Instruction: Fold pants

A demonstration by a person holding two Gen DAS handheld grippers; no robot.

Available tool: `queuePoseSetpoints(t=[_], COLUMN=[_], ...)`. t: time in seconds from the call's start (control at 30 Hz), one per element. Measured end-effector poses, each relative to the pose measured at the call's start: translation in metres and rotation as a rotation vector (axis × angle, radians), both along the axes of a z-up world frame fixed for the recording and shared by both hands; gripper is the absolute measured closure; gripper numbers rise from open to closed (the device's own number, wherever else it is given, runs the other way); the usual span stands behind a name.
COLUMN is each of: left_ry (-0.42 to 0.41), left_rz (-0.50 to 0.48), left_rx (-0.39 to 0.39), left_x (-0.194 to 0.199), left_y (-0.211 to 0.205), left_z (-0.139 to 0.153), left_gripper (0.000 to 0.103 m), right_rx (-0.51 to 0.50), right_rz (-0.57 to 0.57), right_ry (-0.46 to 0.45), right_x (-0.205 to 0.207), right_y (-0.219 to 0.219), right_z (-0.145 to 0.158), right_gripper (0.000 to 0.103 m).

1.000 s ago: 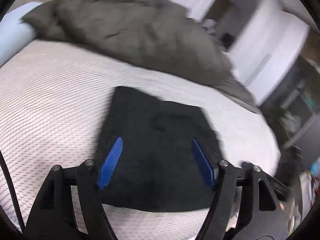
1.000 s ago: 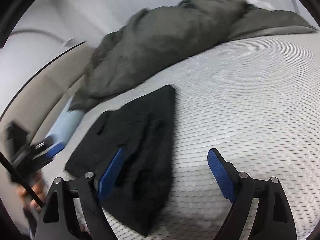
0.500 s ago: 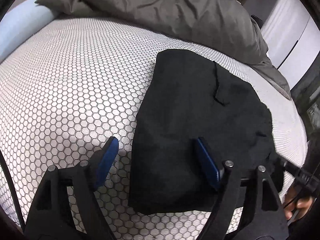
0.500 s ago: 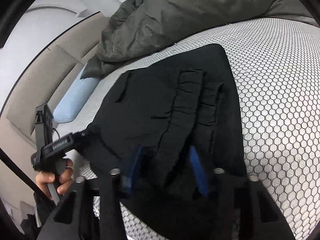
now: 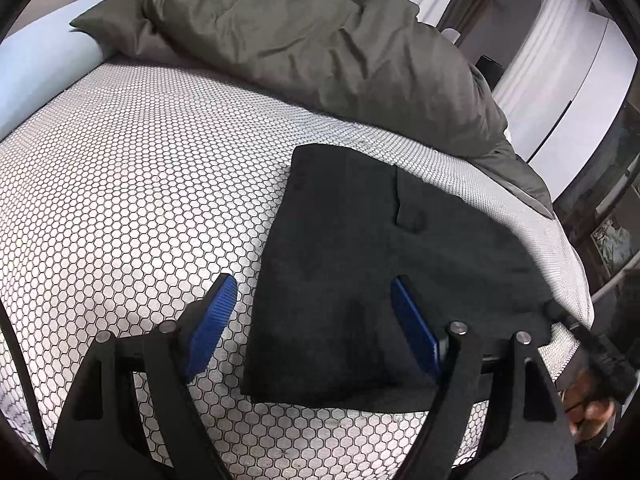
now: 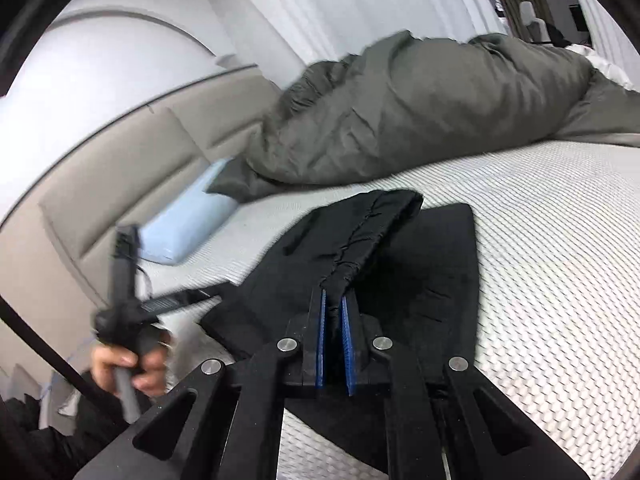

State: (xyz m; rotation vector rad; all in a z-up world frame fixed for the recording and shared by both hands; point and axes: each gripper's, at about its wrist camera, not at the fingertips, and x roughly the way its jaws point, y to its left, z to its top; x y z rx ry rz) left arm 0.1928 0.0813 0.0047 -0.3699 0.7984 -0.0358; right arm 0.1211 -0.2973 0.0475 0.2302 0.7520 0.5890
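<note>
Pinching the black pants (image 6: 404, 264) in my right gripper (image 6: 333, 304), left gripper (image 5: 312, 320) spread, over the honeycomb-patterned bed (image 5: 132, 184) beside a grey duvet (image 5: 320, 40).

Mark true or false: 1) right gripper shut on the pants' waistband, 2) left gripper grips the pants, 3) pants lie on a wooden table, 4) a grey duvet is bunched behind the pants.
1) True: the right gripper pinches the gathered waistband of the pants.
2) False: the left gripper is open, its fingers straddling the pants' edge.
3) False: they lie on a mattress.
4) True: duvet.
</note>
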Motion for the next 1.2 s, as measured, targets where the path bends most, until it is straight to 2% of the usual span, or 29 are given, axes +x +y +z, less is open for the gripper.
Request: queuePoseSetpoints(t=[0.13, 0.23, 0.27, 0.33, 0.37, 0.47, 0.6, 0.7, 0.8, 0.9, 0.93, 1.03, 1.1, 1.13, 1.2], left_ry=[0.04, 0.088, 0.1, 0.118, 0.119, 0.121, 0.126, 0.13, 0.125, 0.117, 0.113, 0.085, 0.044, 0.03, 0.021], left_rz=[0.028, 0.047, 0.046, 0.044, 0.043, 0.04, 0.013, 0.006, -0.007, -0.012, -0.012, -0.031, -0.049, -0.049, -0.037], left_rx=[0.031, 0.071, 0.08, 0.094, 0.099, 0.102, 0.115, 0.112, 0.102, 0.096, 0.094, 0.046, 0.014, 0.013, 0.028], left_x=[0.003, 0.008, 0.009, 0.011, 0.011, 0.012, 0.015, 0.016, 0.016, 0.014, 0.012, 0.005, -0.001, -0.005, -0.007], left_y=[0.002, 0.0, -0.001, -0.003, -0.004, -0.005, -0.008, -0.007, -0.004, -0.004, -0.004, -0.003, -0.002, -0.002, -0.001], left_z=[-0.007, -0.016, -0.019, -0.025, -0.026, -0.027, -0.033, -0.039, -0.042, -0.042, -0.041, -0.031, -0.021, -0.018, -0.016], left_gripper=[0.026, 0.026, 0.026, 0.026, 0.026, 0.026, 0.026, 0.024, 0.022, 0.022, 0.022, 0.022, 0.022, 0.022, 0.022], right_rx=[-0.076, -0.025, 0.014, 0.08, 0.105, 0.141, 0.139, 0.18, 0.193, 0.099, 0.08, 0.052, 0.04, 0.024, -0.011], right_rz=[-0.039, -0.04, -0.04, -0.039, -0.029, -0.002, 0.022, 0.029, 0.035, 0.03, 0.036, 0.055, 0.064, 0.067, 0.065], right_ry=[0.131, 0.143, 0.147, 0.143, 0.146, 0.185, 0.267, 0.324, 0.344, 0.266, 0.232, 0.079, 0.015, -0.014, -0.011], right_x=[0.012, 0.013, 0.013, 0.013, 0.013, 0.016, 0.032, 0.047, 0.059, 0.055, 0.051, 0.031, 0.019, 0.012, 0.009], right_y=[-0.009, -0.017, -0.021, -0.029, -0.031, -0.028, -0.016, -0.01, 0.002, 0.018, 0.023, 0.027, 0.025, 0.023, 0.019], right_z=[-0.041, -0.041, -0.038, -0.034, -0.034, -0.036, -0.053, -0.063, -0.067, -0.059, -0.054, -0.02, -0.001, 0.007, 0.006], right_gripper=[0.096, 0.094, 0.09, 0.069, 0.066, 0.064, 0.064, 0.064, 0.063, 0.089, 0.092, 0.093, 0.093, 0.093, 0.093])
